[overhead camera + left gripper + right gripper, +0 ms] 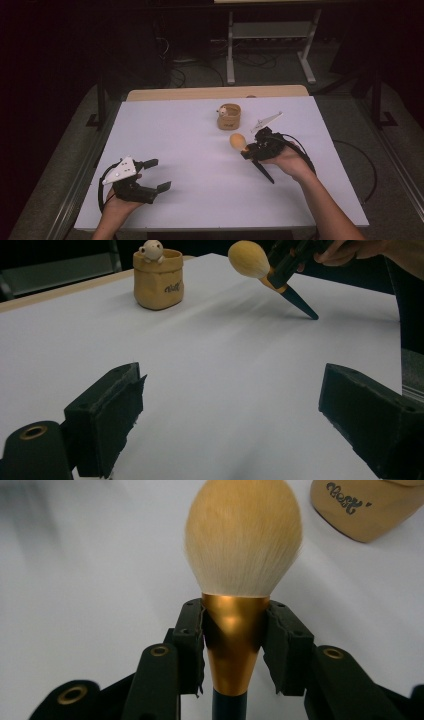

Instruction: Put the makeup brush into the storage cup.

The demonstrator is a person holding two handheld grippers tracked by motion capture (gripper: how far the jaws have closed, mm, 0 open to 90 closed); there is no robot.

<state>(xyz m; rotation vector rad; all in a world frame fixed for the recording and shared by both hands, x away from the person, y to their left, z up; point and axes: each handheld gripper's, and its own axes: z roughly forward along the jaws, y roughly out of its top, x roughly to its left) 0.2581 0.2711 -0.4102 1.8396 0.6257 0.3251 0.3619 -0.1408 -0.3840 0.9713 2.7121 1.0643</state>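
Overhead, a white table [200, 165] stands in a dark room with cables on the grey floor [260, 70]. Near its front-left corner, the left gripper [161, 175] rests with jaws spread wide, holding nothing. Toward the far edge sits a tan pot [229, 119]. Right of centre, the right gripper [234, 645] clamps a makeup brush [242, 555] by its gold ferrule.

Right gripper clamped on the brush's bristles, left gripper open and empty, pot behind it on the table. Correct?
Not quite. The right gripper is clamped on the copper ferrule of the brush, below the bristles, as the right gripper view shows. The left gripper is open and empty, and the pot stands behind.
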